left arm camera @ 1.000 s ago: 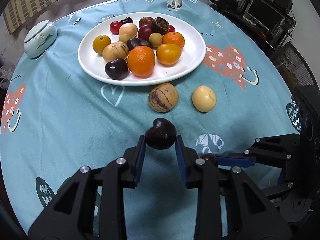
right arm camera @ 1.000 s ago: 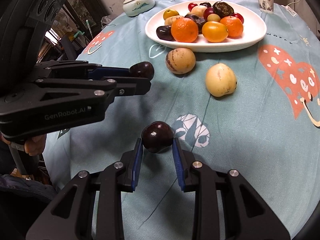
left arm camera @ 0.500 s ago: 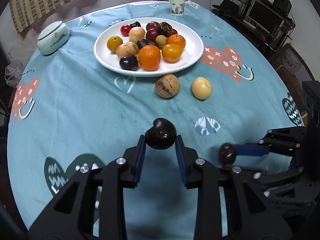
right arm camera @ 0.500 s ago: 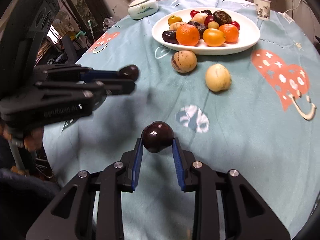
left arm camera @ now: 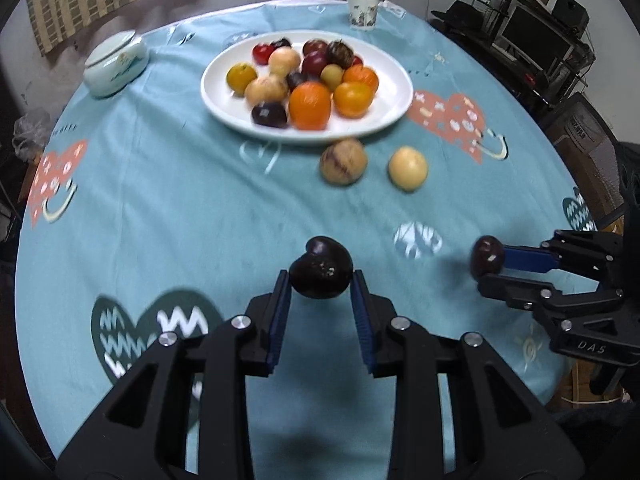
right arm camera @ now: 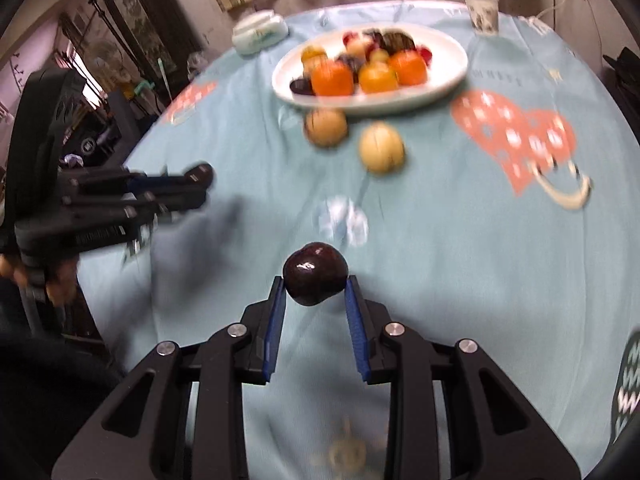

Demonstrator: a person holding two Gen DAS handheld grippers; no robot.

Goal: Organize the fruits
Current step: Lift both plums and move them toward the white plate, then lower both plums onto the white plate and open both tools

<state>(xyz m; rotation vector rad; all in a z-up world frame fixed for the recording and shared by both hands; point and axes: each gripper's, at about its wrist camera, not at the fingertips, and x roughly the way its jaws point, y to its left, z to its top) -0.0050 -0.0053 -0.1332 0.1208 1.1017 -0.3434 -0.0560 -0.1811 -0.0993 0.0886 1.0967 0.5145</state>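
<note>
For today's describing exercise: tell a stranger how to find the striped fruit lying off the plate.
Start at the big white plate of fruit on the blue tablecloth. Just outside its near rim lie two loose fruits. The striped fruit is the tan one with dark purplish streaks, nearer the rim; its neighbour, the pale yellow fruit, is unmarked.

Left black plastic two-finger gripper (left arm camera: pixel 321 280): angular arms with triangular cut-outs, silver round screw heads at joints, blue ribbed pads lining the fingers (left arm camera: pixel 279 312). Right black plastic two-finger gripper (right arm camera: pixel 315 280): same build, same blue pads, silver screws; white letters "DAS" on its side in left wrist view.
</note>
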